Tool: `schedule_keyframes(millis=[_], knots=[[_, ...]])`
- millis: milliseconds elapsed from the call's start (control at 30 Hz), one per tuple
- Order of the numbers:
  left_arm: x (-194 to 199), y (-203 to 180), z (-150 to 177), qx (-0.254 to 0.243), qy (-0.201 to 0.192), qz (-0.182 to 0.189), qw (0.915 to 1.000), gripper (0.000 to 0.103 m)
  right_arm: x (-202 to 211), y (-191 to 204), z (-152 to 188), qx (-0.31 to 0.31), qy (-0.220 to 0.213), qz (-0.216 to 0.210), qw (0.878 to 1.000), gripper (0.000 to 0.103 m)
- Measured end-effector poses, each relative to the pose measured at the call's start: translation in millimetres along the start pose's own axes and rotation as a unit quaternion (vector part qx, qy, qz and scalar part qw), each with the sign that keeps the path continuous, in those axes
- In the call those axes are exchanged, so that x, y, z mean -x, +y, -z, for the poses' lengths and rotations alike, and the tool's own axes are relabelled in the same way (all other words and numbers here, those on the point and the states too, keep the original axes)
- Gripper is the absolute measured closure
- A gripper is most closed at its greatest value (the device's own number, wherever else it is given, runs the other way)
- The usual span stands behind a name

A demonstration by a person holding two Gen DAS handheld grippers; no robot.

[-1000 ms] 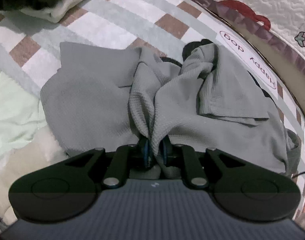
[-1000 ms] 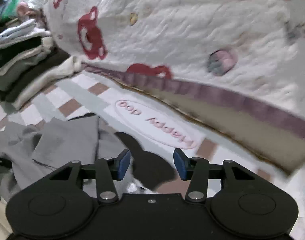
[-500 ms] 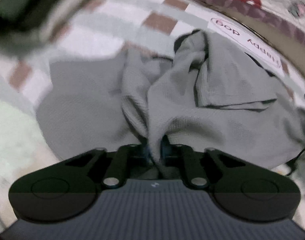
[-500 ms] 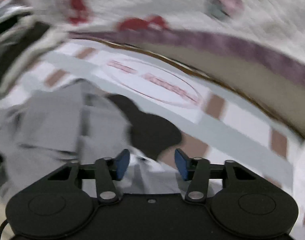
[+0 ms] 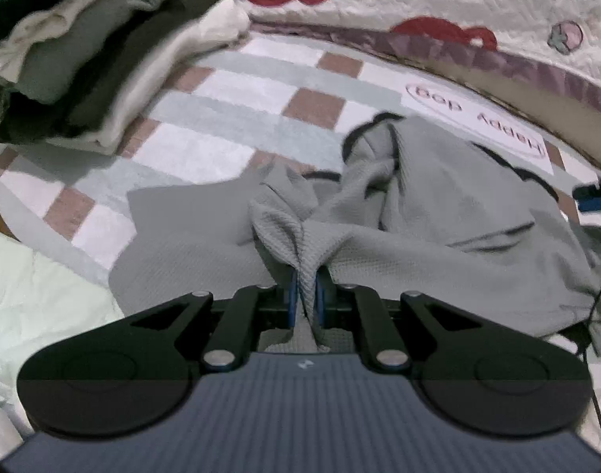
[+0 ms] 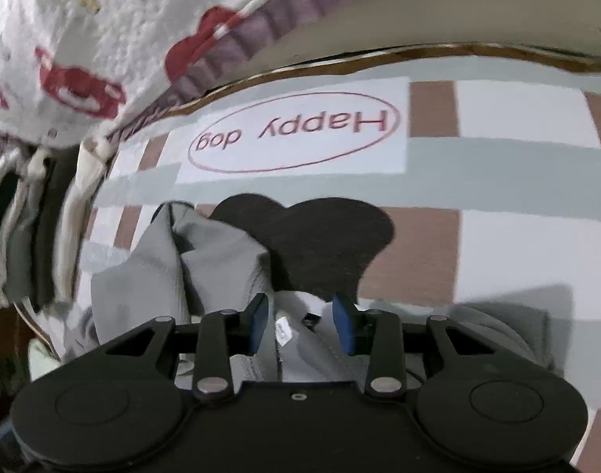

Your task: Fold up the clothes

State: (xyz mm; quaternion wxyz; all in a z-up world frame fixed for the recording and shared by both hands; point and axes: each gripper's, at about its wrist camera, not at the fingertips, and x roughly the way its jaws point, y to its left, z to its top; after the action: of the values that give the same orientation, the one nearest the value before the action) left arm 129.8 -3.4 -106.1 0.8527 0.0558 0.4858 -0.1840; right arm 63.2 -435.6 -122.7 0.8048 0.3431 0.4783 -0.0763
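A crumpled grey waffle-knit garment (image 5: 438,236) lies on a checked mat (image 5: 221,118). My left gripper (image 5: 305,295) is shut on a bunched fold of it at its near edge. In the right wrist view the same garment (image 6: 206,264) lies at lower left. My right gripper (image 6: 300,325) is open, its blue pads either side of the garment's pale inner part with a small white label (image 6: 282,327). The right gripper's blue tip shows at the right edge of the left wrist view (image 5: 596,197).
A stack of folded clothes (image 5: 83,59) stands at the back left of the mat. A white quilt with red prints (image 5: 438,0) rises behind the mat. A "Happy dog" label (image 6: 296,130) marks the mat. A pale green cloth (image 5: 32,295) lies at left.
My right gripper has swung down over the garment's right end, staying open. My left gripper has kept its hold, and its view has tilted up toward the stack and quilt.
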Motion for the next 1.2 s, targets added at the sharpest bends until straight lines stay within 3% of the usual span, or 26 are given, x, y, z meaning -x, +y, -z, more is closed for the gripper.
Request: schedule_keyframes(millis=[200, 333, 400, 433, 467, 533, 567, 600, 633, 733, 833, 967, 1067, 1200], knots=[[-17.8, -0.2, 4.6, 0.02, 0.04, 0.035, 0.9984, 0.091, -8.2, 14.9, 0.1, 0.038, 0.014, -0.038, 0.998, 0.061], [-5.7, 6.1, 1.3, 0.041, 0.005, 0.056, 0.9975, 0.091, -25.2, 16.6, 3.7, 0.037, 0.04, -0.044, 0.998, 0.061], [3.0, 14.4, -0.6, 0.076, -0.03, 0.085, 0.993, 0.079, -34.2, 18.7, 4.8, 0.041, 0.047, -0.038, 0.997, 0.056], [5.7, 20.0, -1.9, 0.103, -0.045, 0.103, 0.9883, 0.059, -39.0, 21.8, 5.3, 0.051, 0.05, -0.027, 0.997, 0.056], [5.9, 22.8, -3.4, 0.119, -0.052, 0.113, 0.9851, 0.051, -43.3, 24.8, 5.9, 0.064, 0.052, -0.013, 0.996, 0.056], [4.6, 22.7, -3.8, 0.125, -0.059, 0.111, 0.9841, 0.051, -47.6, 29.2, 8.1, 0.082, 0.045, -0.002, 0.996, 0.057], [3.7, 18.5, -3.2, 0.114, -0.063, 0.098, 0.9866, 0.051, -46.9, 31.9, 9.2, 0.091, 0.039, -0.003, 0.995, 0.064], [3.7, 13.2, -2.2, 0.1, -0.069, 0.085, 0.9889, 0.051, -43.6, 36.9, 10.7, 0.107, 0.028, -0.009, 0.994, 0.088], [3.7, 8.0, -1.3, 0.086, -0.074, 0.073, 0.9908, 0.051, -37.9, 43.7, 11.2, 0.129, 0.014, -0.02, 0.991, 0.095], [7.6, -9.5, 0.6, 0.042, -0.097, 0.056, 0.9928, 0.051, -13.9, 60.3, 9.4, 0.164, -0.036, -0.057, 0.984, 0.095], [12.3, -29.9, 1.4, 0.002, -0.114, 0.045, 0.9924, 0.05, 7.3, 71.7, 5.4, 0.16, -0.059, -0.103, 0.98, 0.095], [17.2, -69.2, -5.6, -0.068, -0.12, 0.045, 0.9894, 0.041, 32.1, 84.1, 3.2, 0.165, -0.077, -0.145, 0.972, 0.095], [16.1, -105.7, -17.2, -0.119, -0.12, 0.067, 0.9834, 0.026, 38.0, 91.1, 1.9, 0.174, -0.086, -0.148, 0.97, 0.095], [-0.6, -139.7, -38.4, -0.145, -0.114, 0.072, 0.9801, 0.023, 36.3, 89.4, 0.8, 0.17, -0.079, -0.146, 0.971, 0.095]])
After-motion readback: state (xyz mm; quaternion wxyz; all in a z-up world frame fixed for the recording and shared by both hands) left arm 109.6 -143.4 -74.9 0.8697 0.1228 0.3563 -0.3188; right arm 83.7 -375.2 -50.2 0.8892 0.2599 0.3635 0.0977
